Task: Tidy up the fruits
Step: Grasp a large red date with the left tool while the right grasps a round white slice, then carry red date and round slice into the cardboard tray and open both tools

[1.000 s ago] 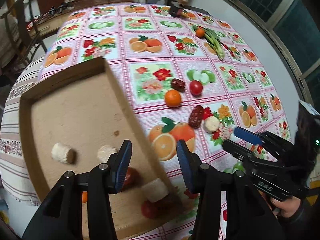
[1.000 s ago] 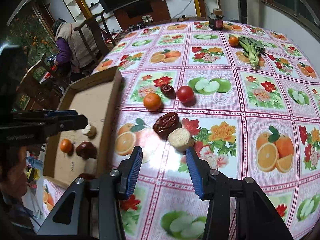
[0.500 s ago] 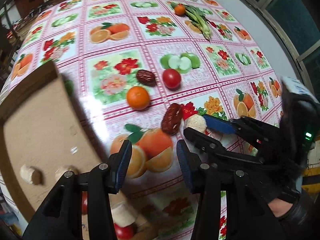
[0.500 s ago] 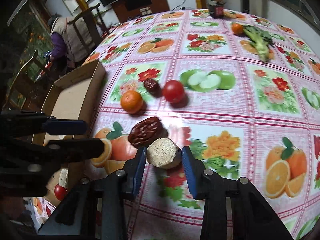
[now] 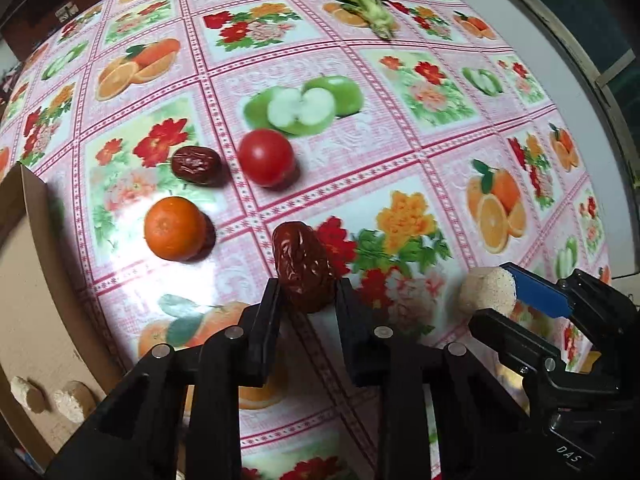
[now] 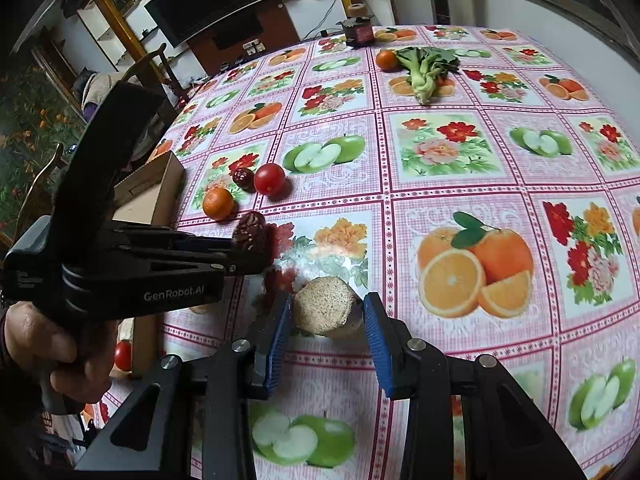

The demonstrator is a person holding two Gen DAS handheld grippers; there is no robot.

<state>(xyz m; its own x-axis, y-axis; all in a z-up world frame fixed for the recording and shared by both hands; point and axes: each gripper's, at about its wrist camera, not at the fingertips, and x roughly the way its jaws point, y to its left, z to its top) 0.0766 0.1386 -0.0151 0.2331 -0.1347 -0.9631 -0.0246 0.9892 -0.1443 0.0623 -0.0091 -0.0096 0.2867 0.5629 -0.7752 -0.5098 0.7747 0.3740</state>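
Note:
My left gripper (image 5: 306,294) is shut on a large dark red date (image 5: 302,266), seen from the side in the right wrist view (image 6: 252,234). My right gripper (image 6: 326,312) is shut on a beige round corn-like piece (image 6: 324,306), also in the left wrist view (image 5: 486,290). On the cloth lie an orange (image 5: 174,228), a tomato (image 5: 266,157) and a small date (image 5: 196,165). The cardboard box (image 5: 28,280) lies at the left with beige pieces (image 5: 68,400) in it.
A green leafy vegetable (image 6: 424,68), another orange (image 6: 386,60) and a dark jar (image 6: 358,32) lie at the table's far side. A chair and a seated person (image 6: 96,92) are beyond the table's left edge. A tomato (image 6: 123,356) lies in the box.
Both grippers moved forward over the cloth and closed: the left onto the large date, the right onto the beige piece, which it holds lifted slightly.

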